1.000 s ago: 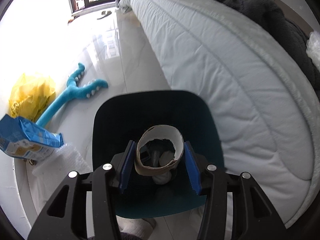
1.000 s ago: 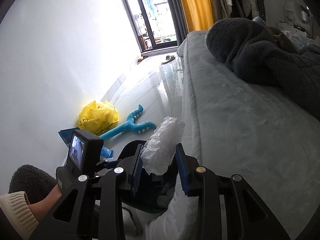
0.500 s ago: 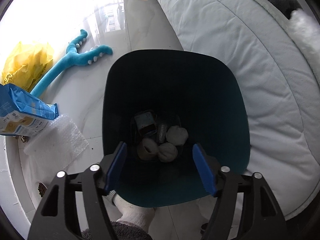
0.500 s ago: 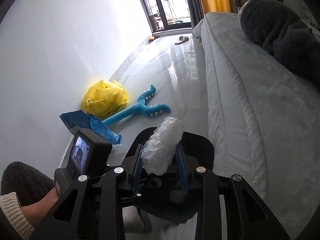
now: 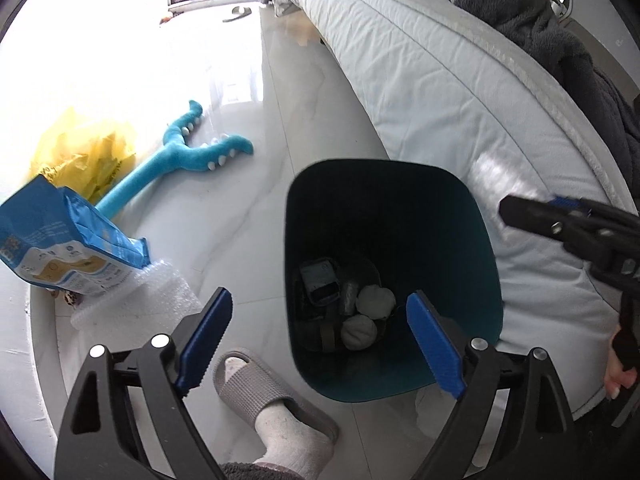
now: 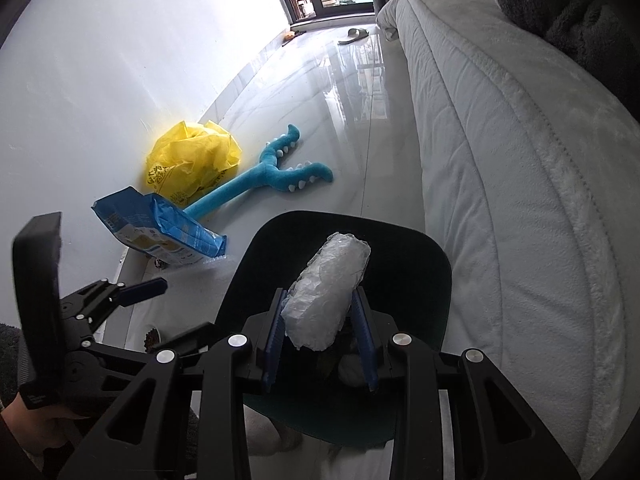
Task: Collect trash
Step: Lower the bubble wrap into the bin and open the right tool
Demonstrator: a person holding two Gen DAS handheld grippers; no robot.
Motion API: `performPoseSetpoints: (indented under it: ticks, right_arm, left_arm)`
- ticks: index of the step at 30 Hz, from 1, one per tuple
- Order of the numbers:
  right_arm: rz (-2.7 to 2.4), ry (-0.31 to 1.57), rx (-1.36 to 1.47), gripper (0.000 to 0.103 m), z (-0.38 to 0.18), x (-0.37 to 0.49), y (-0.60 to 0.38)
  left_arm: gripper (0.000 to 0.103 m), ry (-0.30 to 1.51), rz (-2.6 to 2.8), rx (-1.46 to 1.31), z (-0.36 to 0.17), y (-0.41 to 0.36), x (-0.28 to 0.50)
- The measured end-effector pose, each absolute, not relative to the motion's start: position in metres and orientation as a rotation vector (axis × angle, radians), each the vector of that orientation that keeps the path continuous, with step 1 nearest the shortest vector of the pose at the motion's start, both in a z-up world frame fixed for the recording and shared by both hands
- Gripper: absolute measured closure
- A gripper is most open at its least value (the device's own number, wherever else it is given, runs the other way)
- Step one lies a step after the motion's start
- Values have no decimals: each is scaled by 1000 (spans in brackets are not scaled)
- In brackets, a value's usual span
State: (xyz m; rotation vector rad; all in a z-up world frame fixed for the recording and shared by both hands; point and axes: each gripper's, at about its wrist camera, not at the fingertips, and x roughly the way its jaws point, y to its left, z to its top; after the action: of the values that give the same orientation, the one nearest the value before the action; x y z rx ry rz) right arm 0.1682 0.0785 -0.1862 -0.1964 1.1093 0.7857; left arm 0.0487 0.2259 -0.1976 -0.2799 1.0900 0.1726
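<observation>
Cardboard tube dropped; left claw [image 5: 320, 344] open over bin [image 5: 484, 280] rim.

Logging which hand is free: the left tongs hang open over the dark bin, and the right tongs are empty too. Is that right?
Not quite. The left tongs do hang open over the bin, but the right tongs are not empty: the right wrist view shows them shut on a crumpled clear plastic wad above the bin.

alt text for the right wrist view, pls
The right gripper holds a crumpled clear plastic wad between its jaws, above a dark teal bin on the floor beside a white bed. The left gripper, open, sits lower left.
</observation>
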Motion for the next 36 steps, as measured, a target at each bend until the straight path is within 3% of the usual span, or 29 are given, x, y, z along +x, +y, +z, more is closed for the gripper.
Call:
performPoseSetpoints:
  ticks: [15, 18, 20, 22, 36]
  right_arm:
    - [757, 1241, -301, 68, -235, 163, 100]
    - [752, 1241, -298, 59, -233, 162, 96]
    - [749, 1238, -271, 47, -227, 160, 91]
    - [766, 1241, -245, 41, -220, 158, 86]
    - [768, 924, -154, 26, -92, 144, 20]
  left_arm:
    - [12, 837, 204, -230, -135, 226, 30]
    - [12, 779, 216, -221, -116, 222, 25]
    - [12, 753, 224, -197, -104, 217, 21]
    - [12, 724, 216, -173, -93, 211, 15]
    - [5, 570, 244, -93, -31, 136, -13]
